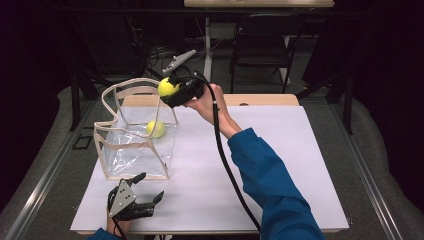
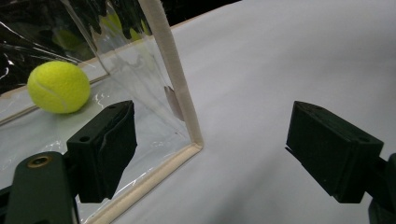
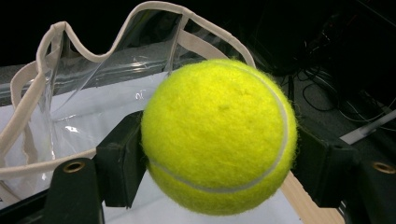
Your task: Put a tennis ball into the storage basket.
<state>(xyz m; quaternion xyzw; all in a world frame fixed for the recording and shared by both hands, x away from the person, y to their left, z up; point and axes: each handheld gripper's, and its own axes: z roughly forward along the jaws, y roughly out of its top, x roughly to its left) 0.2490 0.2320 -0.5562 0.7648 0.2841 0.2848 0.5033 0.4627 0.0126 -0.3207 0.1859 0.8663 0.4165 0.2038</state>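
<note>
Between right gripper [image 3: 219, 154] pads: fuzzy yellow tennis ball [image 3: 219, 135], white seam curving, clamped tight. Beyond fingertips, clear bag [image 1: 135, 135] holds second ball [image 1: 156, 129]. Left gripper [image 2: 212, 149] wide open, empty.

Held ball [image 3: 219, 135] was bright yellow with thin white curved line. Second ball [image 2: 58, 87] yellow too. Bag [image 1: 131, 131] was see-through with cream edges. Bench [image 1: 280, 150] top white. Tools [image 2: 212, 154] black. Sleeve [image 1: 272, 180] blue.

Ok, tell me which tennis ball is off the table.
The tennis ball in the right claw, clamped between its jaws above the clear bag's rim. The other tennis ball rests on the bag's floor.
</note>
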